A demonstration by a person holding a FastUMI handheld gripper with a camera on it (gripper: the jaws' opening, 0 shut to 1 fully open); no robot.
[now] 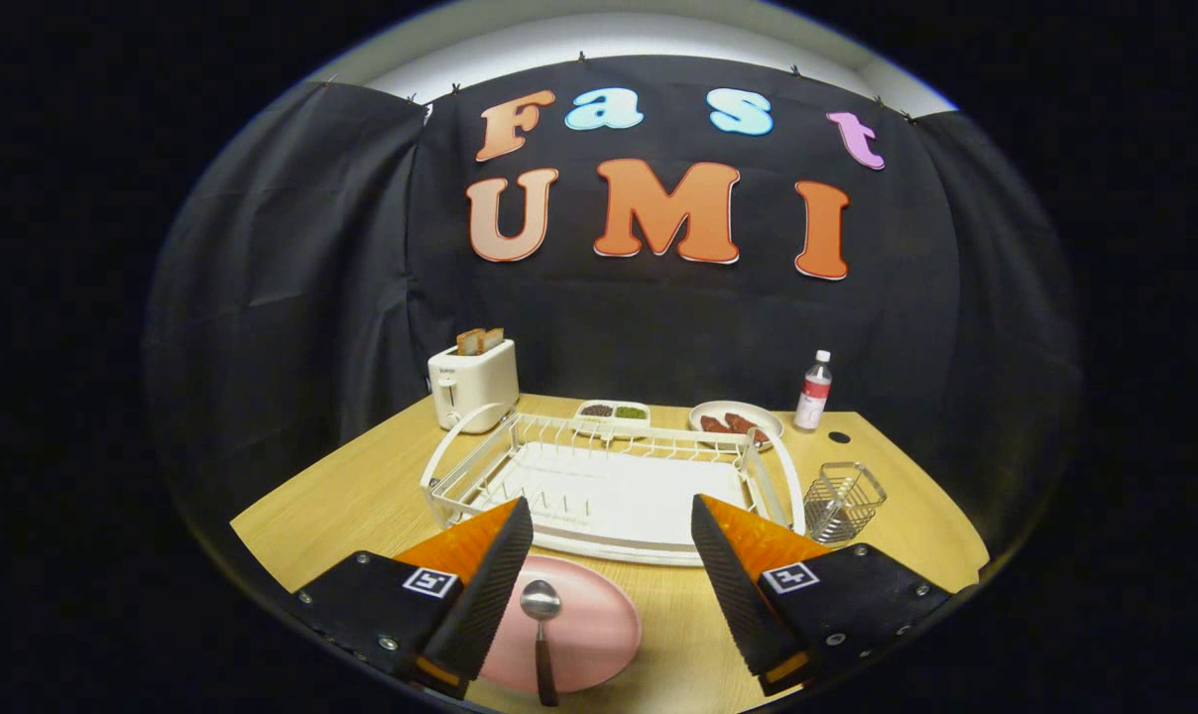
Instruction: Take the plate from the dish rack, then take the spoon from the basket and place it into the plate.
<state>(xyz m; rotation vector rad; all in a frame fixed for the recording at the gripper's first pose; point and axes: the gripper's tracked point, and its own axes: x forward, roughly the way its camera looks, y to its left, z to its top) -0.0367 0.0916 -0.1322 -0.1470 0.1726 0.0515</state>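
Note:
A pink plate (584,625) lies flat on the wooden table (361,496), close under the gripper and partly behind its left finger. A metal spoon (540,620) with a dark handle rests on the plate, bowl pointing away from me. My gripper (611,555) hangs above the table with its fingers wide apart and nothing between them. Beyond the fingers stands the white wire dish rack (599,486), with no dishes in it. To the right of the rack, a small wire basket (843,501) stands with nothing visible inside.
At the back left stands a white toaster (473,385) with bread slices in it. Behind the rack are a small two-part dish of seeds (613,412), a plate with dark food (735,421) and a bottle (813,393). Black cloth walls close the booth.

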